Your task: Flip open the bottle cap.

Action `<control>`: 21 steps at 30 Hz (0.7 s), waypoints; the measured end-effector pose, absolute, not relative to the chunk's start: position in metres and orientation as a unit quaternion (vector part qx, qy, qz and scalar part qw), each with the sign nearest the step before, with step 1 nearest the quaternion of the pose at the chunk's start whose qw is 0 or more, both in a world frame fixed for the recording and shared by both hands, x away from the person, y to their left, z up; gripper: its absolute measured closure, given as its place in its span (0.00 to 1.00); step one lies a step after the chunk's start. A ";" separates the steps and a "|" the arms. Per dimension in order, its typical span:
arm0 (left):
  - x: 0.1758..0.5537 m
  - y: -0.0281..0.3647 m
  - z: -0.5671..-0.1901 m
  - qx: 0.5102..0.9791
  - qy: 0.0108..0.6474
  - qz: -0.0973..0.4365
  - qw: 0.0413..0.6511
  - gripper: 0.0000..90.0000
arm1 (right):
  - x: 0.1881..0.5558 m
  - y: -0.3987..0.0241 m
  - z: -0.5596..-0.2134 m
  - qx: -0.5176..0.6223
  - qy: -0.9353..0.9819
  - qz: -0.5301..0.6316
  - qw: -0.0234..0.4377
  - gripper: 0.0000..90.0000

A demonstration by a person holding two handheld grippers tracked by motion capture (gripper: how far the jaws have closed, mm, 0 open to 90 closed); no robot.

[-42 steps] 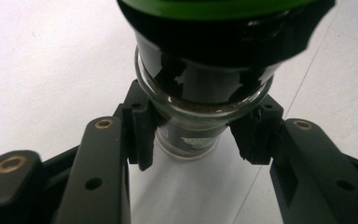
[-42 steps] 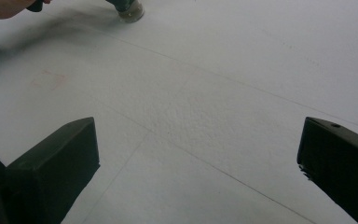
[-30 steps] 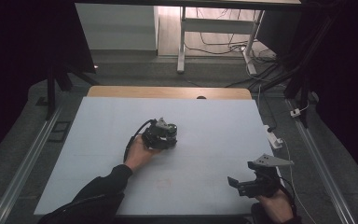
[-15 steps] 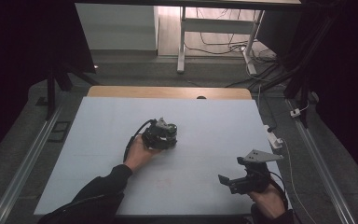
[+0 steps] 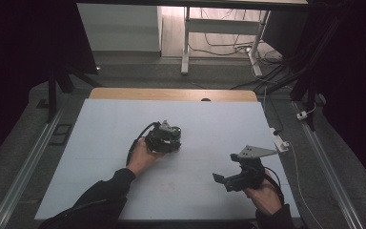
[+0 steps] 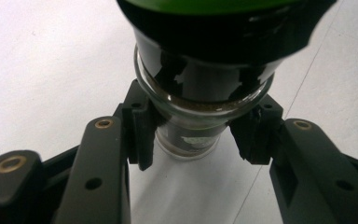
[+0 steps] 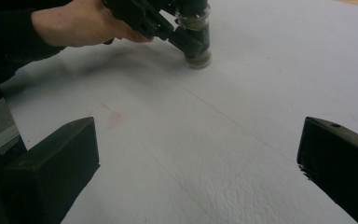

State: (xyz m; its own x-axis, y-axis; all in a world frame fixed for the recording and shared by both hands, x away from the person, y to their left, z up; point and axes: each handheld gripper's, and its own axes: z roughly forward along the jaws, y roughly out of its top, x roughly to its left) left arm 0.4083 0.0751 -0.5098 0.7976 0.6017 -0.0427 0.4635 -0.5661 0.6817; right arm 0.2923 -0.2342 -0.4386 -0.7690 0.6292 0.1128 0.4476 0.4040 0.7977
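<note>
Left gripper (image 6: pixel 193 140) clamps a glass jar (image 6: pixel 191 126) standing on the tabletop (image 5: pixel 100 133), mid-table. Right gripper (image 5: pixel 228 180) is released, jaws wide, near the front edge, aimed at it. Risk: glass slips or tips if bumped sideways.

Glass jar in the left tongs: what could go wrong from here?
1. The left tongs pinch the glass jar low on its narrow, smooth body, below the dark cap; it could slip or twist.
2. The jar stands on the table, so a sideways nudge may tip it.
3. The right tongs are open, aimed at the jar; an off-centre approach could knock it.
</note>
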 end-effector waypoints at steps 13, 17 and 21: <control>0.409 0.075 -0.510 0.881 0.301 0.097 0.353 0.60 | 0.307 -0.208 -0.434 0.304 0.834 0.452 0.090 0.00; 0.409 0.075 -0.510 0.880 0.302 0.097 0.353 0.60 | 0.314 -0.198 -0.433 0.299 0.840 0.442 0.096 0.00; 0.409 0.075 -0.510 0.880 0.302 0.097 0.353 0.60 | 0.321 -0.188 -0.434 0.297 0.846 0.432 0.102 0.00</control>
